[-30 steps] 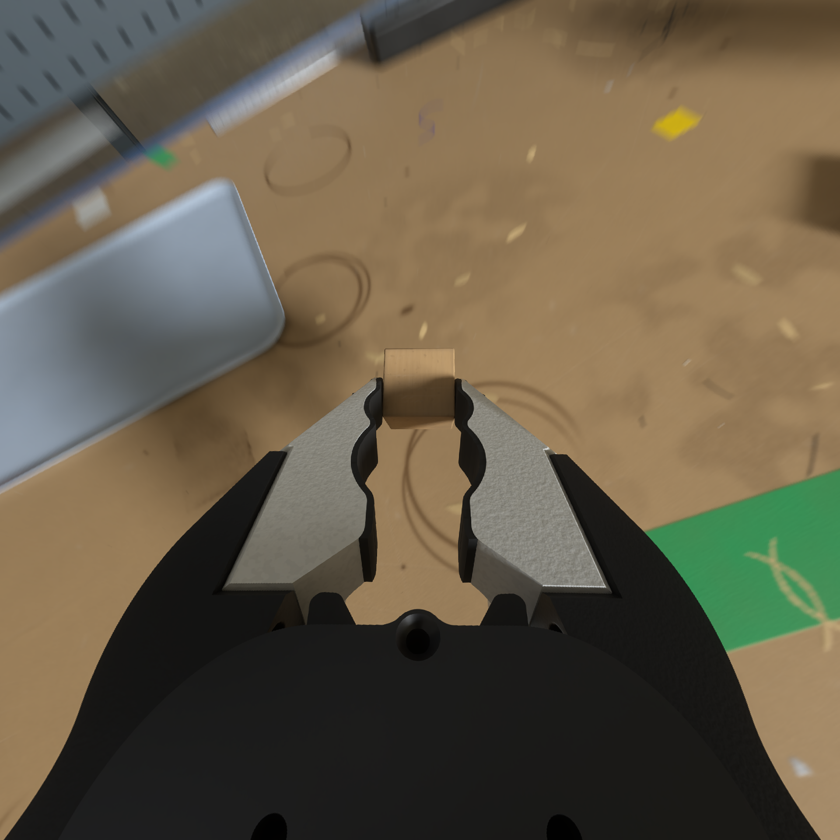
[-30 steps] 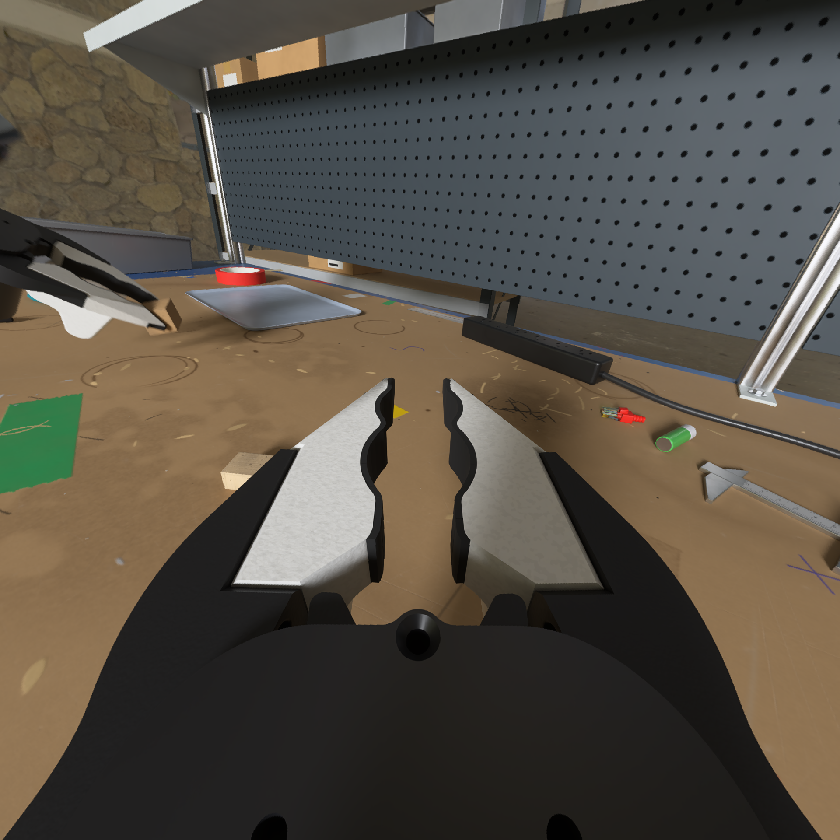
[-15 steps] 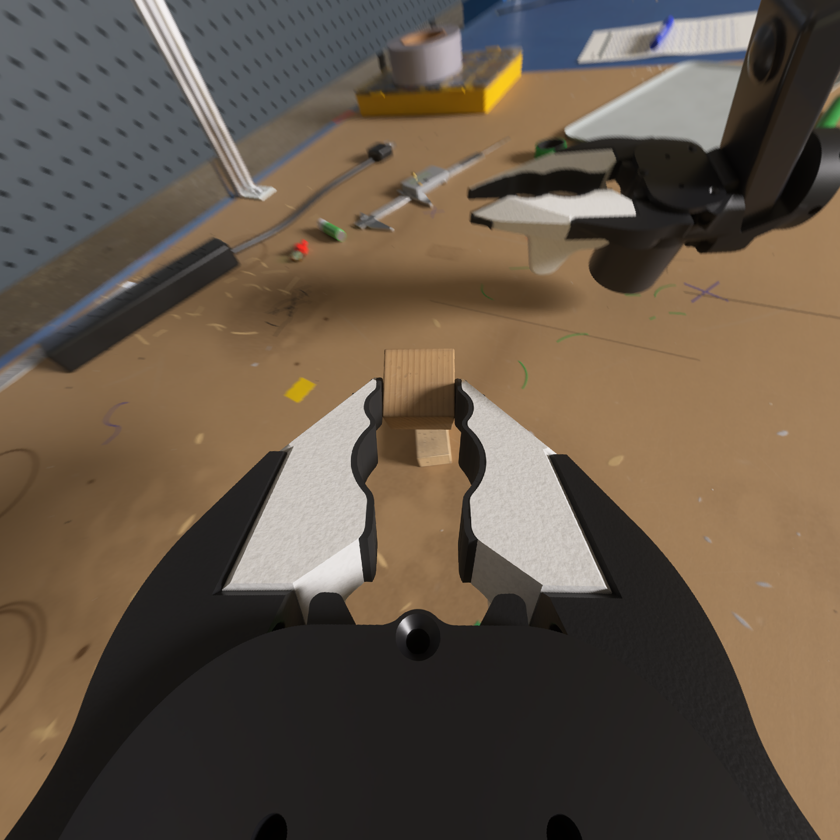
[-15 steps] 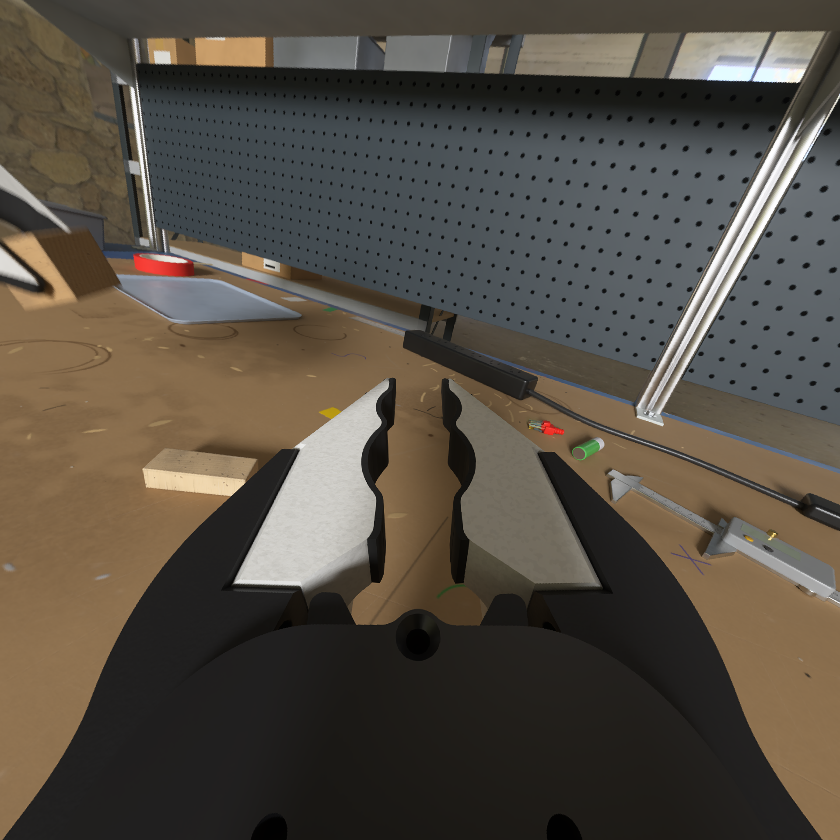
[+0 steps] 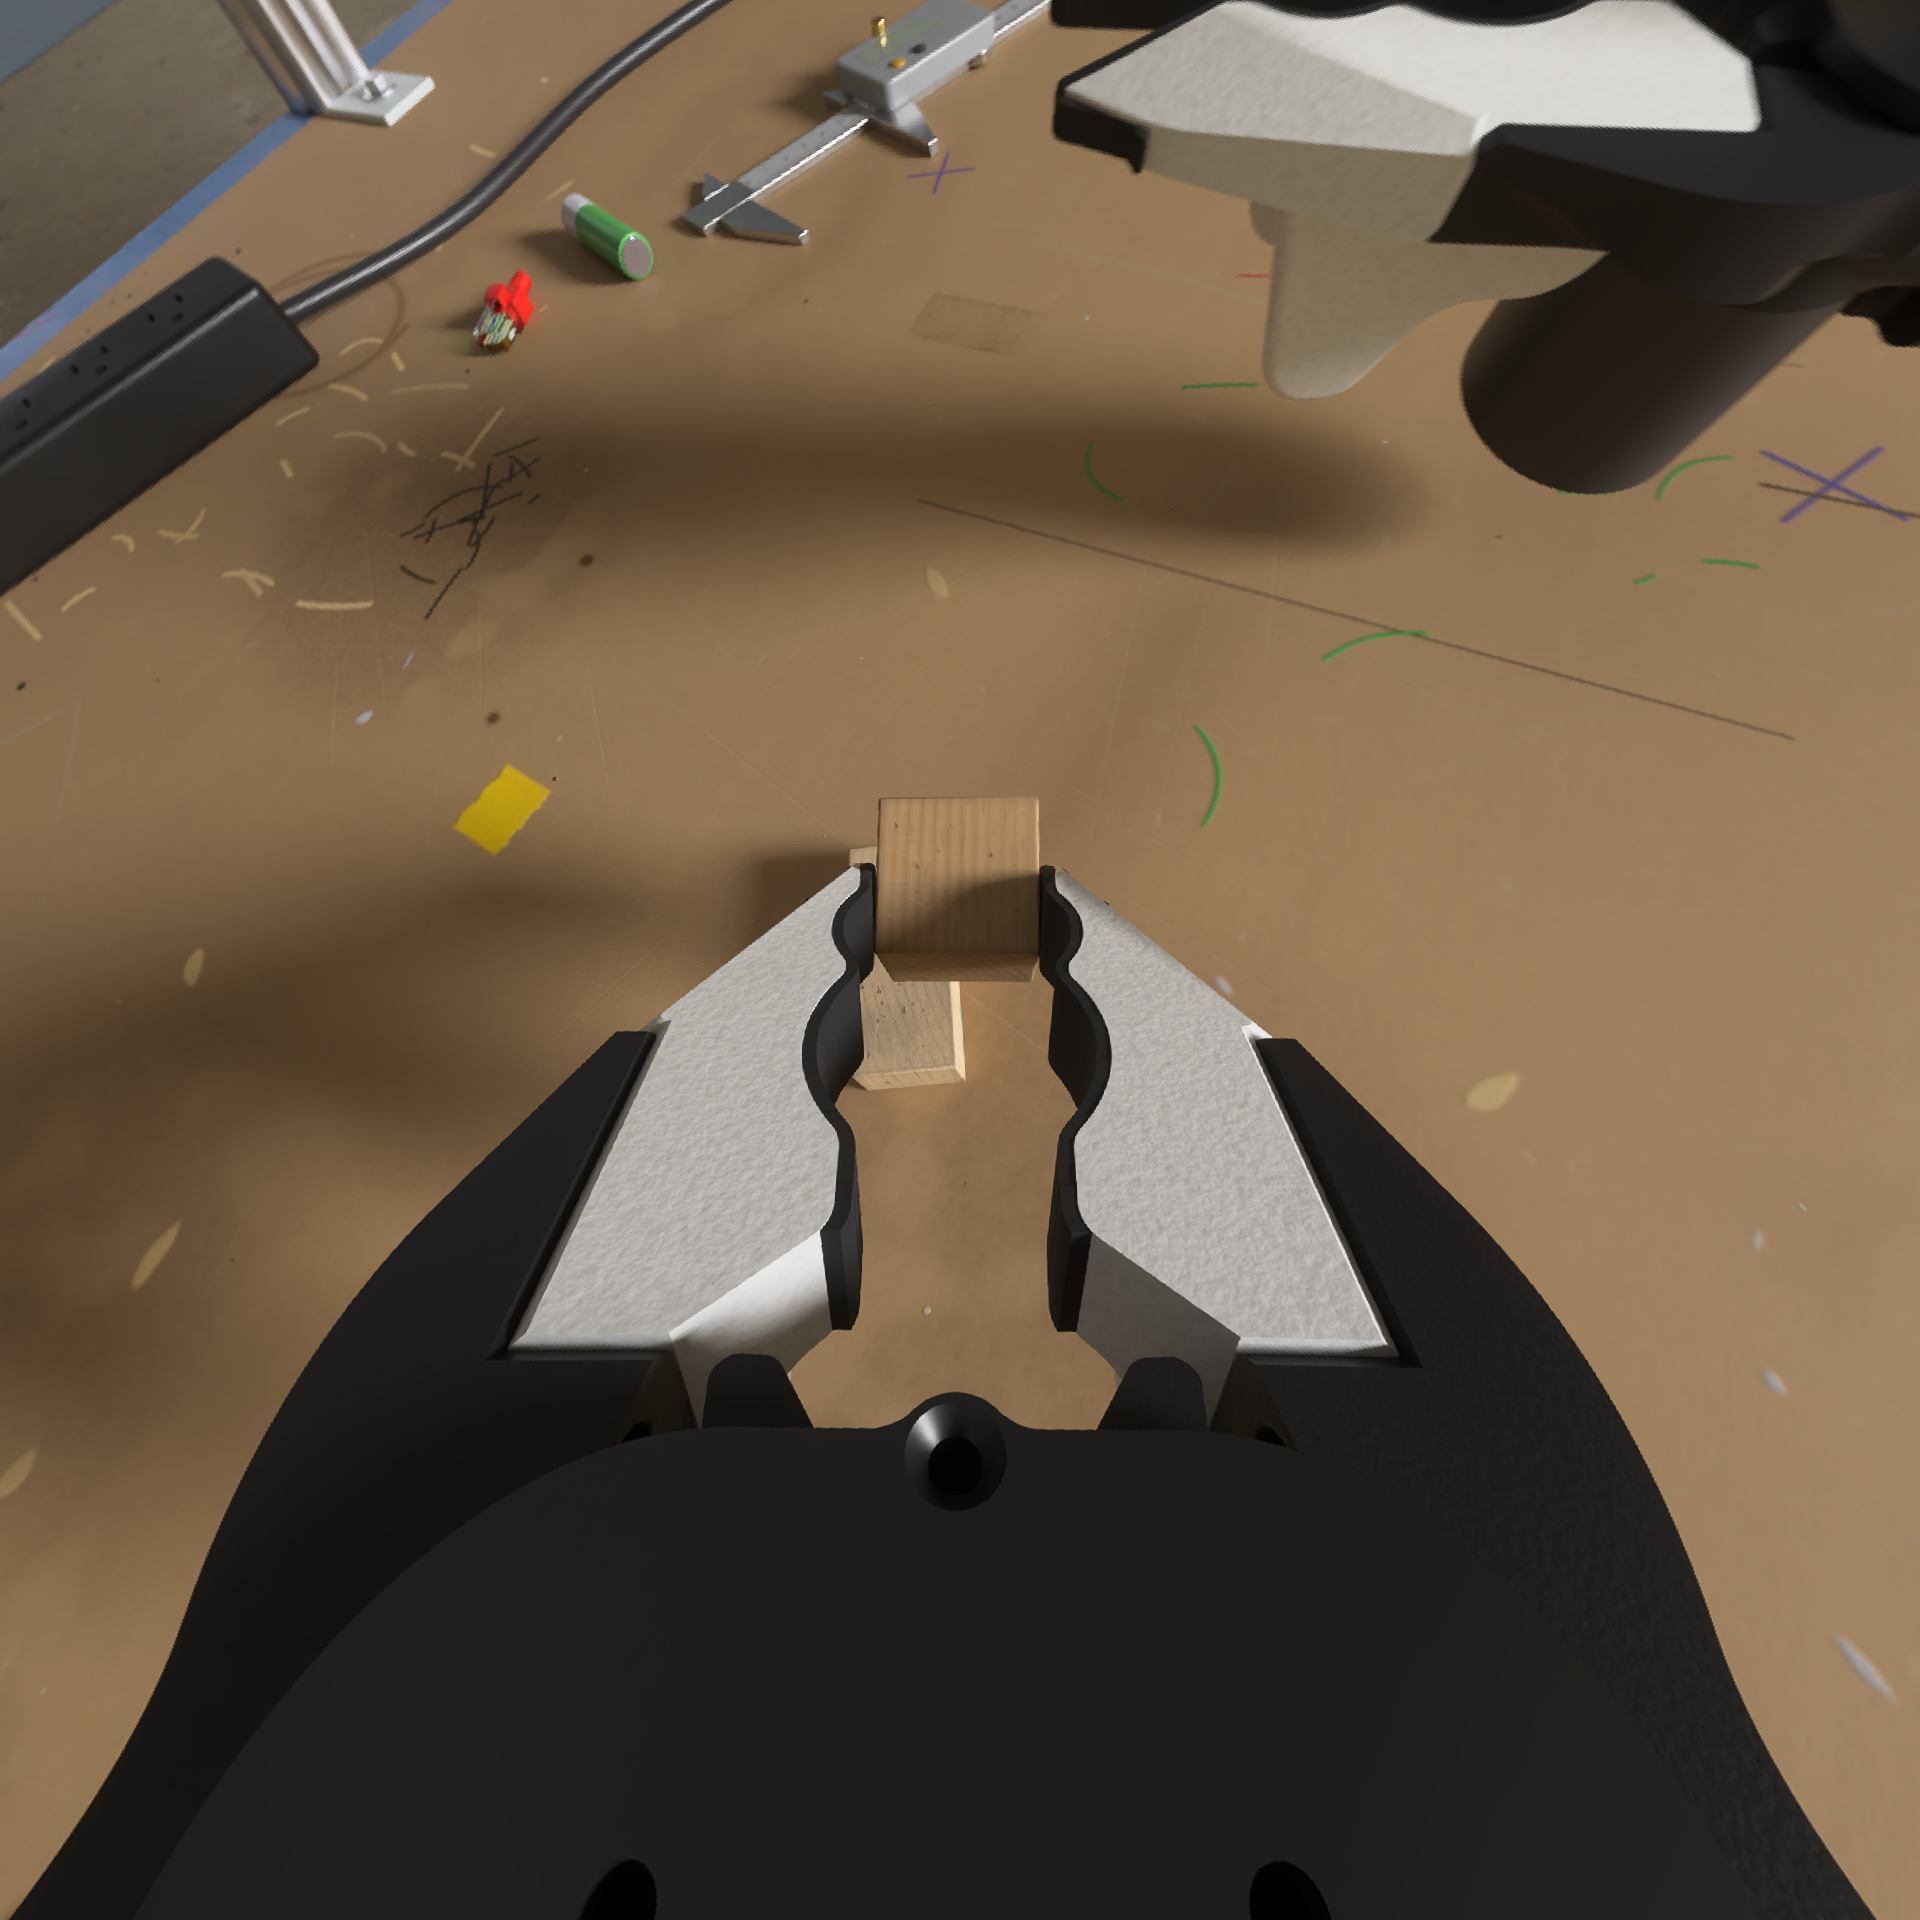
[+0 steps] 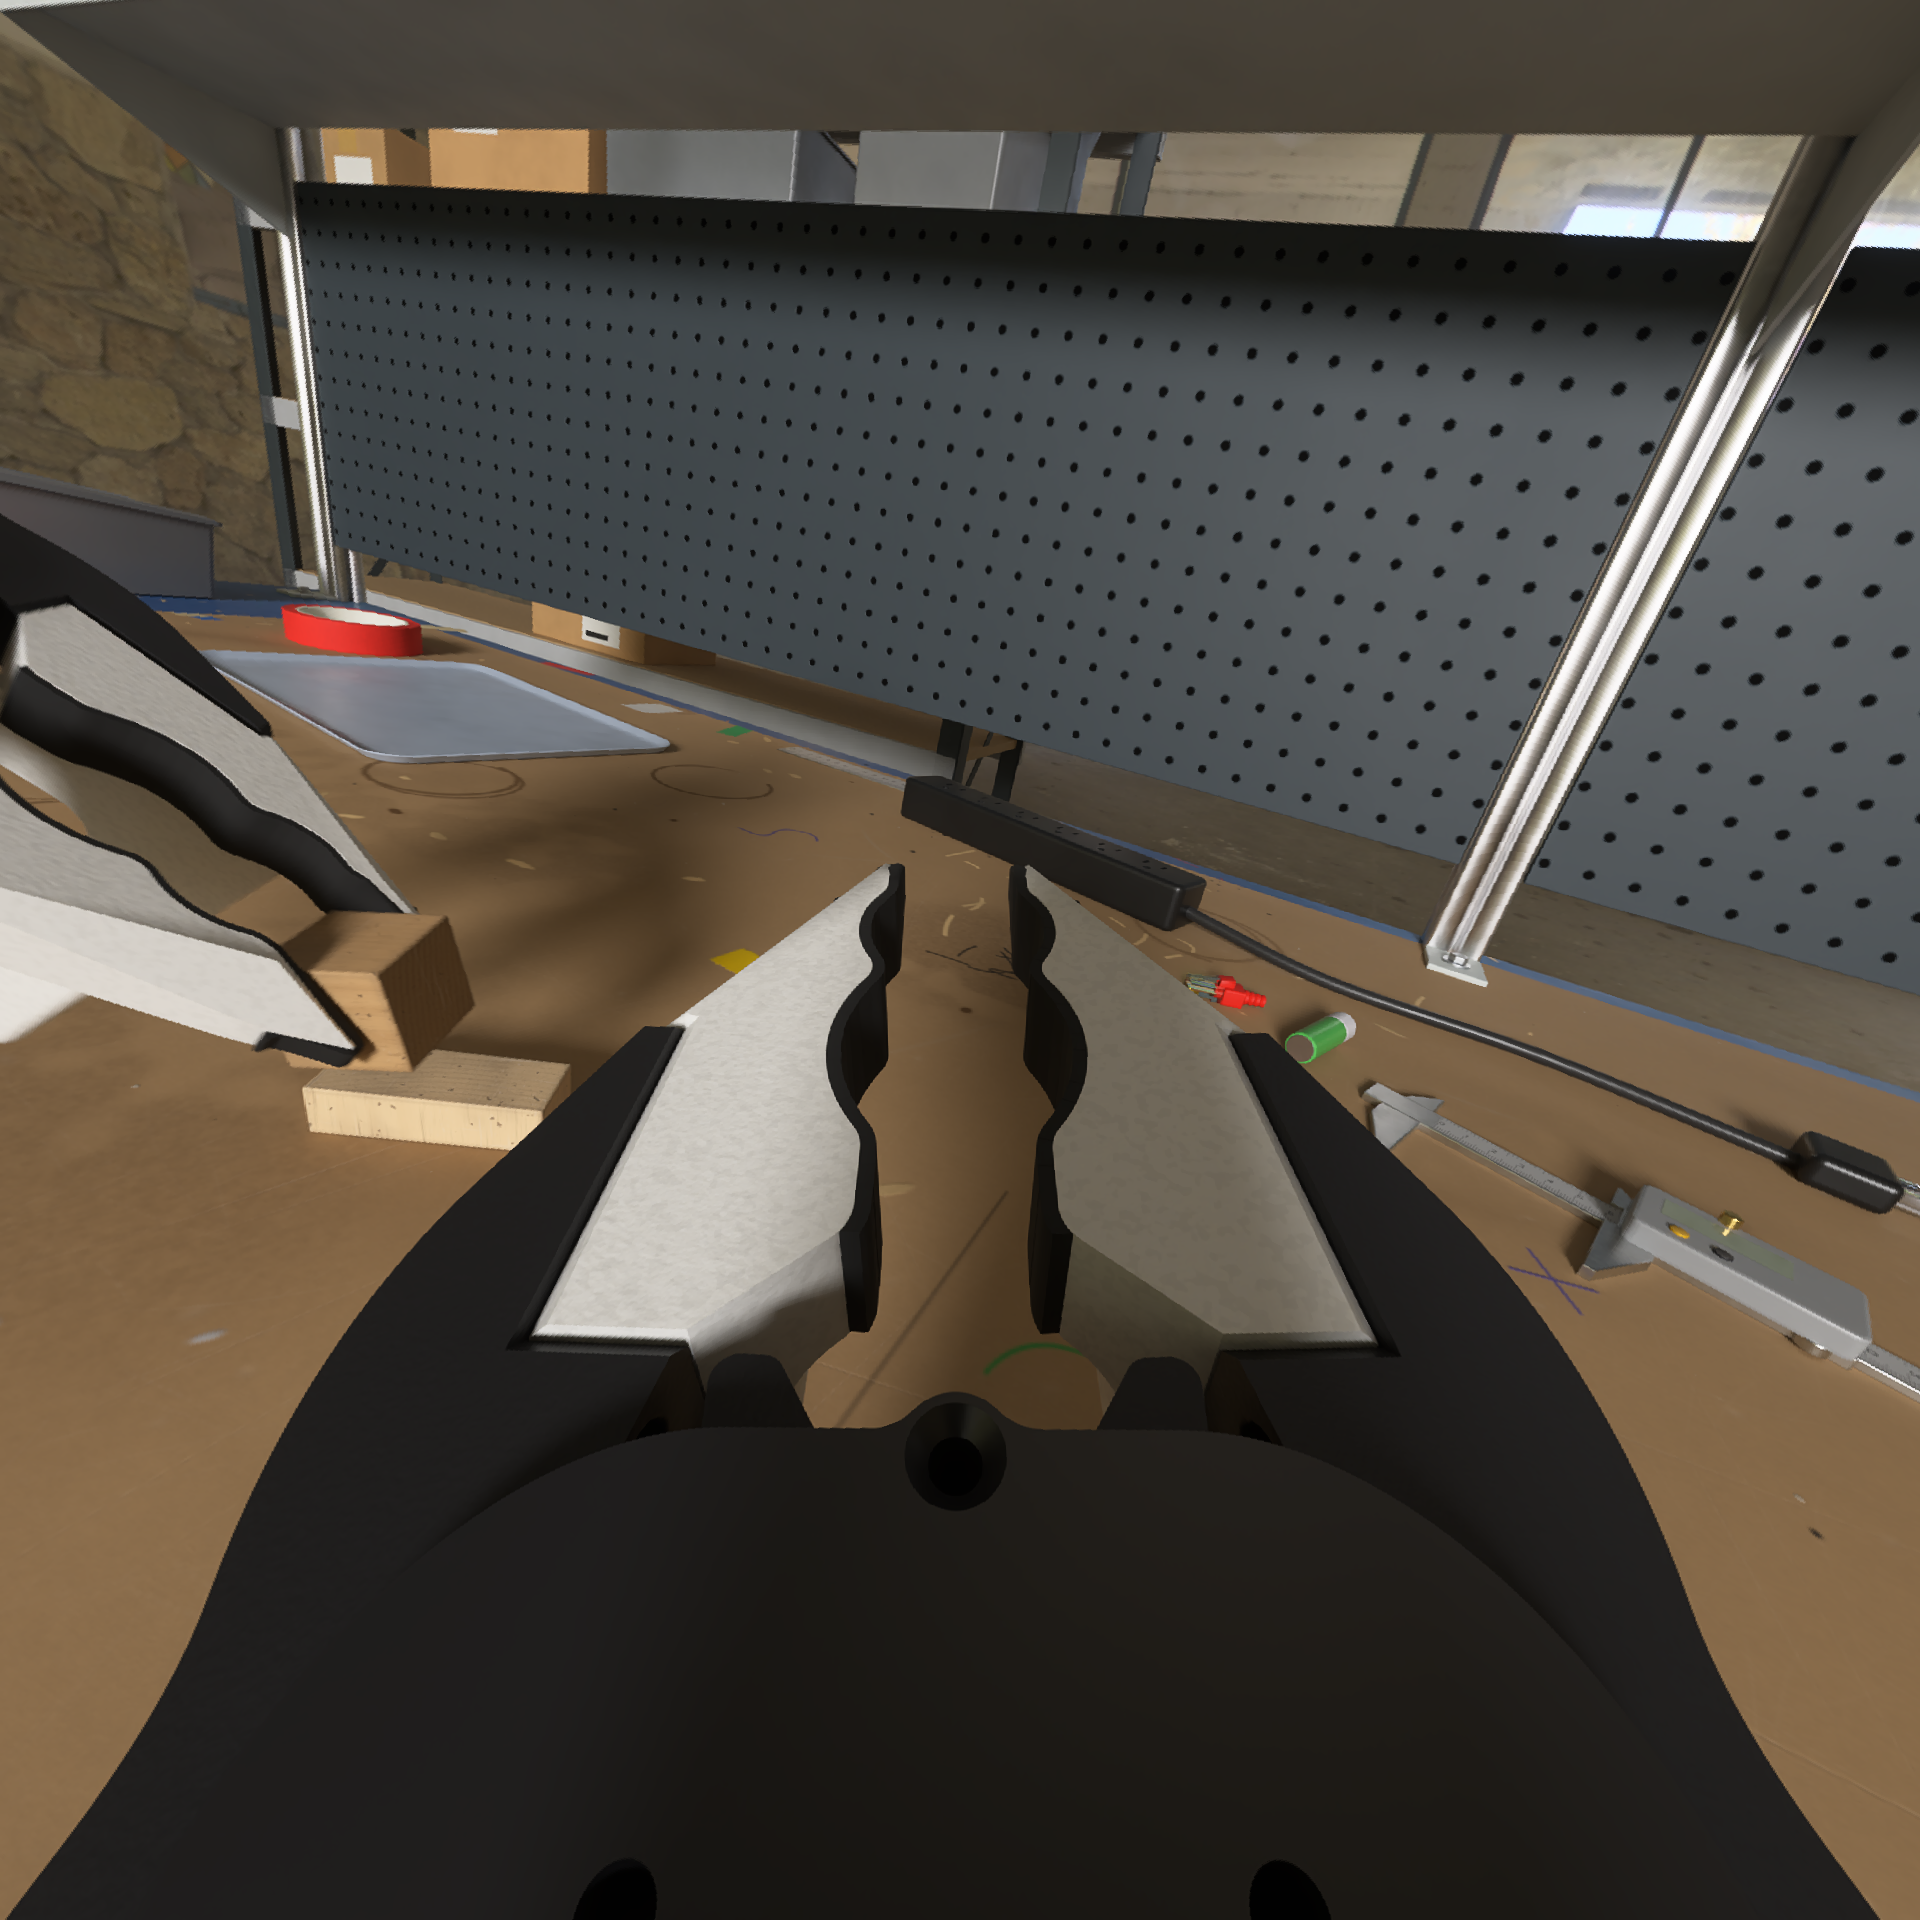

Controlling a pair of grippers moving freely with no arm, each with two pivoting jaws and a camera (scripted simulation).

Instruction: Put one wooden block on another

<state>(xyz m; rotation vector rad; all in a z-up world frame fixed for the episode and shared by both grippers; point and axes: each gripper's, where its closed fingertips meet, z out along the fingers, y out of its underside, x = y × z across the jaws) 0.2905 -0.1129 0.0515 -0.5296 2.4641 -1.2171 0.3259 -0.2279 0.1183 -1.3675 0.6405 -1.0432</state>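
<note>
My left gripper (image 5: 957, 896) is shut on a small wooden cube (image 5: 956, 852) and holds it over a flat pale wooden block (image 5: 910, 1031) that lies on the brown bench. In the right wrist view the cube (image 6: 400, 977) sits low over the left end of the flat block (image 6: 436, 1103); I cannot tell whether they touch. The left gripper (image 6: 358, 977) shows there, tilted downward. My right gripper (image 6: 956, 883) hovers to the right of the blocks, jaws slightly apart and empty. It also shows in the left wrist view (image 5: 1070, 57).
A black power strip (image 6: 1049, 847) with its cable lies along the grey pegboard (image 6: 1039, 499). A green cylinder (image 6: 1320, 1037), a small red part (image 6: 1231, 992) and a metal caliper (image 6: 1704, 1262) lie to the right. A grey tray (image 6: 436, 707) and red tape roll (image 6: 351, 629) sit far left. A metal post (image 6: 1621, 582) slants at right.
My left gripper has carried the cube from near the grey tray over to the flat block and lowered it close above. My right gripper has drifted a little and stays empty.
</note>
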